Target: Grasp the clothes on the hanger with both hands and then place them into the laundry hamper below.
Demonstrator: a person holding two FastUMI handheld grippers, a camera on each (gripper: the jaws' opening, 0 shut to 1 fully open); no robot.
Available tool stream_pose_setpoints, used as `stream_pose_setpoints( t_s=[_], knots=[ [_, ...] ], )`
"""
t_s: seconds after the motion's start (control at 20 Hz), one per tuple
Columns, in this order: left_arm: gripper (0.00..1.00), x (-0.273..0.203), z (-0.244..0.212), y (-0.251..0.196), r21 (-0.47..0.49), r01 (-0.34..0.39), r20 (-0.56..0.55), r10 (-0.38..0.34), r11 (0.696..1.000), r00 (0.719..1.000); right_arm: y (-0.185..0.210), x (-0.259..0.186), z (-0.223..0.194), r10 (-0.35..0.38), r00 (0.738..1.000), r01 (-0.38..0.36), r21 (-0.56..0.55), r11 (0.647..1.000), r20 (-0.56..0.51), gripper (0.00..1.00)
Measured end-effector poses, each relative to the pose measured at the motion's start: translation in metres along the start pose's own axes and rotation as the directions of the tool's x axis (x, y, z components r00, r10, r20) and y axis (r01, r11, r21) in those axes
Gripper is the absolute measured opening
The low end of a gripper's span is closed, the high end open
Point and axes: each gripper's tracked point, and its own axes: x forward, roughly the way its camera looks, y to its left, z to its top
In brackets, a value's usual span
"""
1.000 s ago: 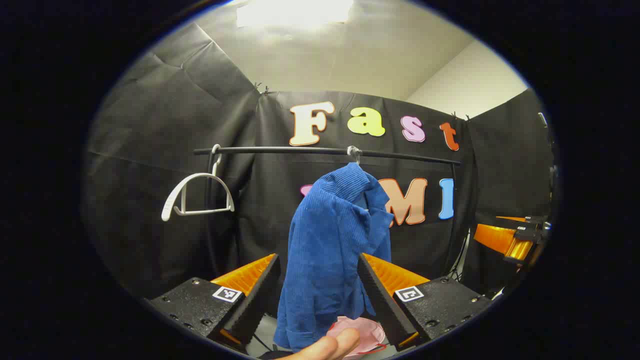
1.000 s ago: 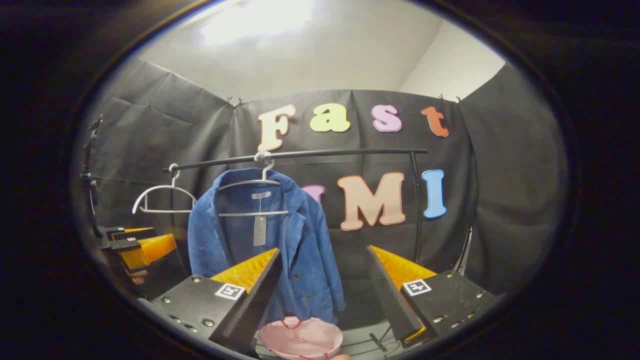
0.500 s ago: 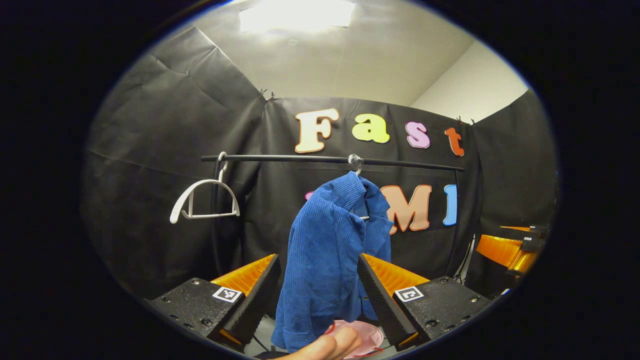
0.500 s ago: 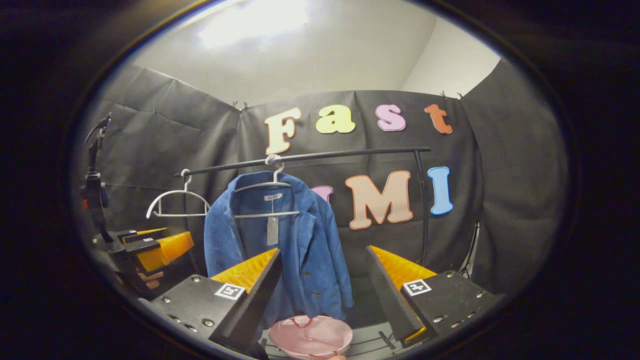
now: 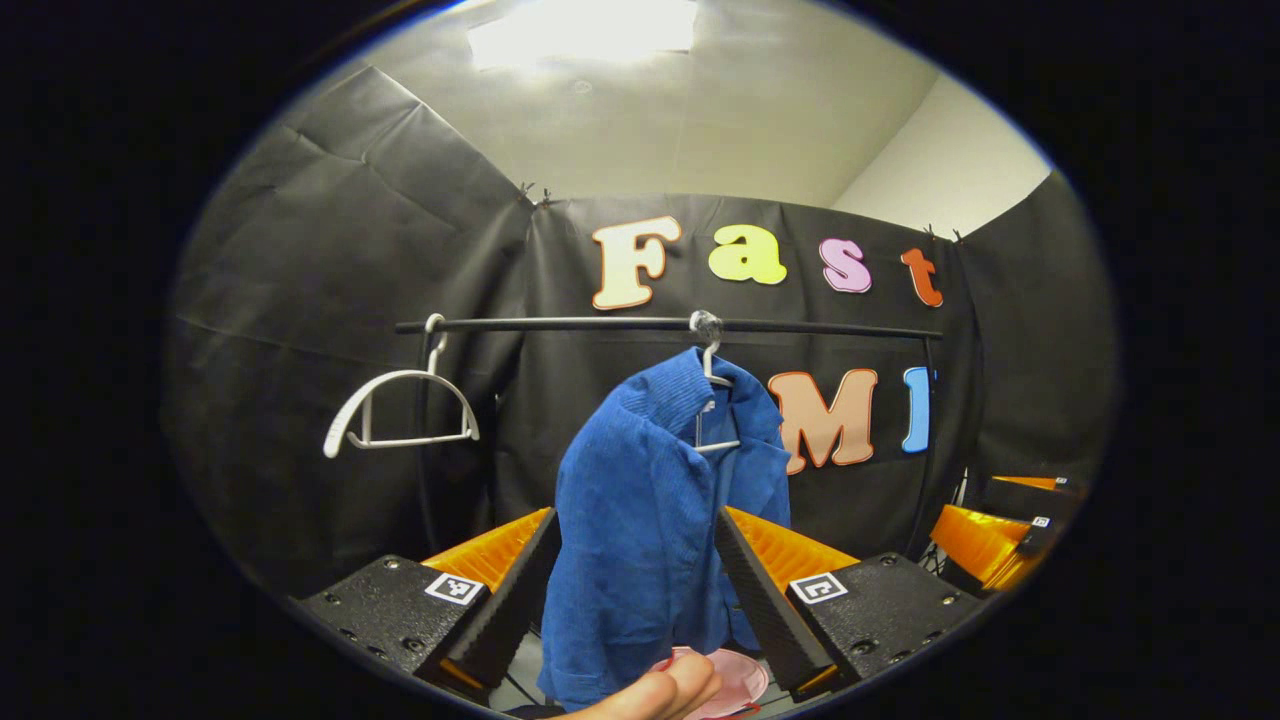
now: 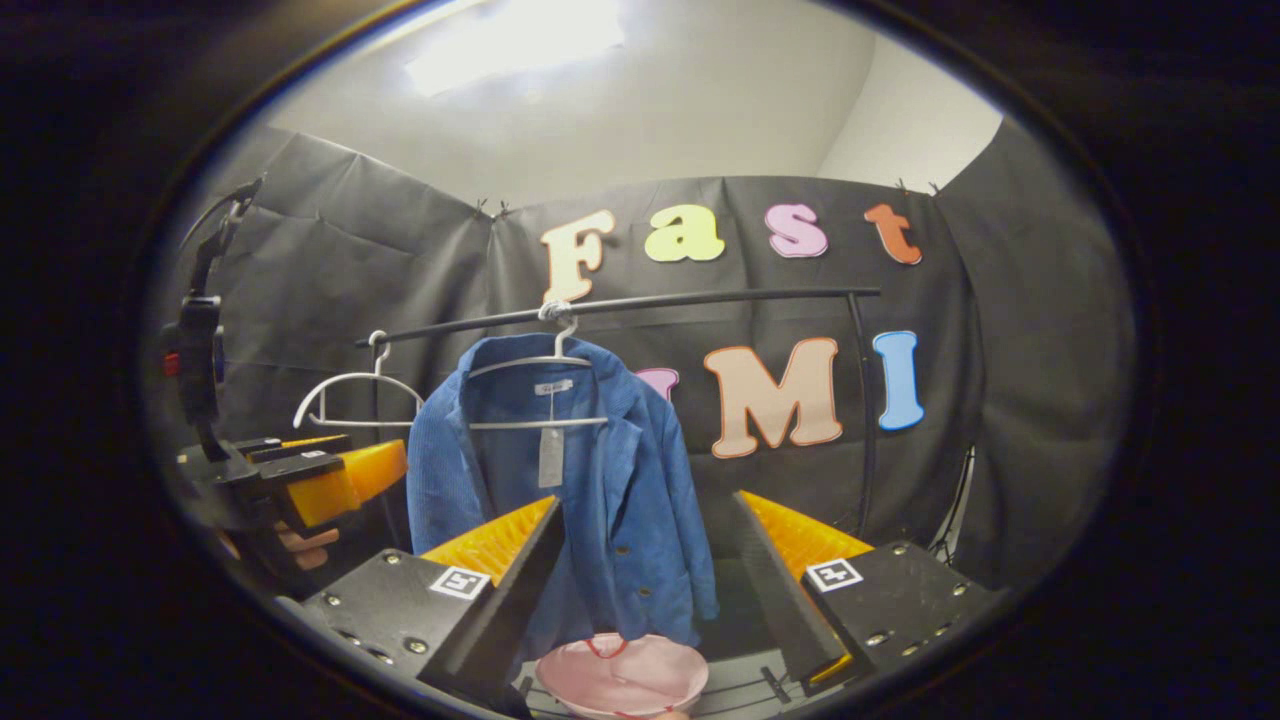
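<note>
A blue corduroy jacket (image 5: pixel 650 540) (image 6: pixel 600 470) hangs on a white hanger (image 6: pixel 545 385) from the black rail (image 6: pixel 620 305). Below it sits a pink hamper (image 6: pixel 622 675) (image 5: pixel 735 675). My left gripper (image 5: pixel 635 580) is open, its orange-and-black fingers framing the jacket's side from a distance, touching nothing. My right gripper (image 6: pixel 650 575) is open too, facing the jacket's front, clear of it. In the right gripper view the left gripper (image 6: pixel 320 480) and the hand holding it show at the left. In the left gripper view the right gripper (image 5: pixel 990 540) shows at the far right.
An empty white hanger (image 5: pixel 395 415) (image 6: pixel 345 395) hangs at the rail's left end. The rail's upright post (image 6: pixel 865 420) stands on the right. Fingers of a hand (image 5: pixel 660 695) show at the bottom of the left gripper view.
The jacket has swung on its hanger, showing more of its front to the left gripper. Both grippers shifted slightly; the right gripper sits lower in the left gripper view. Both stay open.
</note>
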Motion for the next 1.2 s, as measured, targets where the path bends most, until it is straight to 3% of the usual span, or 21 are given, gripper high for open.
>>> stream_pose_setpoints(
  t_s=[0.1,0.15,0.25,0.3,0.35,0.4,0.5,0.7,0.8,0.9,1.0,1.05,1.2],
  knots=[
    [0.93,0.012,-0.002,-0.006,0.005,-0.004,-0.002,0.004,1.000,1.000,-0.007,0.008,-0.004,-0.010,1.000,0.010,0.010,1.000,-0.014,0.94],
    [0.93,0.018,-0.004,-0.011,0.002,0.007,-0.005,-0.007,1.000,1.000,-0.013,0.012,-0.005,-0.024,1.000,0.025,0.015,1.000,-0.020,0.99],
    [0.95,0.030,-0.013,-0.018,0.005,0.013,-0.025,-0.012,1.000,1.000,-0.022,0.020,-0.005,-0.045,0.999,0.045,0.033,0.998,-0.019,0.99],
    [0.95,0.036,-0.017,-0.016,0.011,-0.004,-0.027,0.004,1.000,1.000,-0.025,0.024,-0.007,-0.050,0.999,0.051,0.042,0.998,-0.021,0.94],
    [0.92,0.045,-0.016,-0.013,0.025,-0.021,-0.011,0.022,0.999,1.000,-0.027,0.029,-0.008,-0.053,0.998,0.054,0.051,0.997,-0.025,0.99],
    [0.92,0.053,-0.014,-0.014,0.044,-0.027,0.005,0.027,0.999,1.000,-0.029,0.035,-0.013,-0.054,0.998,0.056,0.056,0.997,-0.035,0.94],
    [0.92,0.069,-0.021,-0.012,0.053,-0.037,0.000,0.037,0.998,0.999,-0.030,0.046,-0.021,-0.052,0.997,0.054,0.048,0.997,-0.050,0.99],
    [0.93,0.093,-0.033,-0.003,0.002,-0.078,-0.031,0.078,0.997,0.996,-0.016,0.075,-0.043,-0.010,0.997,0.011,0.017,1.000,-0.077,0.99],
    [0.91,0.099,-0.042,-0.006,0.045,-0.037,-0.042,0.039,0.998,0.998,-0.008,0.091,-0.050,0.007,0.997,-0.005,0.026,1.000,-0.081,0.94],
    [0.77,0.106,-0.057,-0.011,0.112,0.039,-0.068,-0.032,0.993,0.997,0.008,0.112,-0.052,0.055,0.996,-0.051,0.057,0.997,-0.068,0.99],
    [0.77,0.117,-0.058,-0.010,0.165,0.079,-0.056,-0.071,0.983,0.996,0.016,0.132,-0.056,0.062,0.996,-0.056,0.085,0.995,-0.066,0.99],
    [0.58,0.117,-0.061,-0.012,0.163,0.099,-0.066,-0.089,0.982,0.994,0.019,0.143,-0.059,0.057,0.996,-0.050,0.096,0.994,-0.073,0.94],
    [0.01,0.118,-0.065,-0.002,0.160,0.117,-0.089,-0.104,0.980,0.991,0.038,0.173,-0.072,0.087,0.992,-0.075,0.122,0.990,-0.096,0.99]
  ],
)
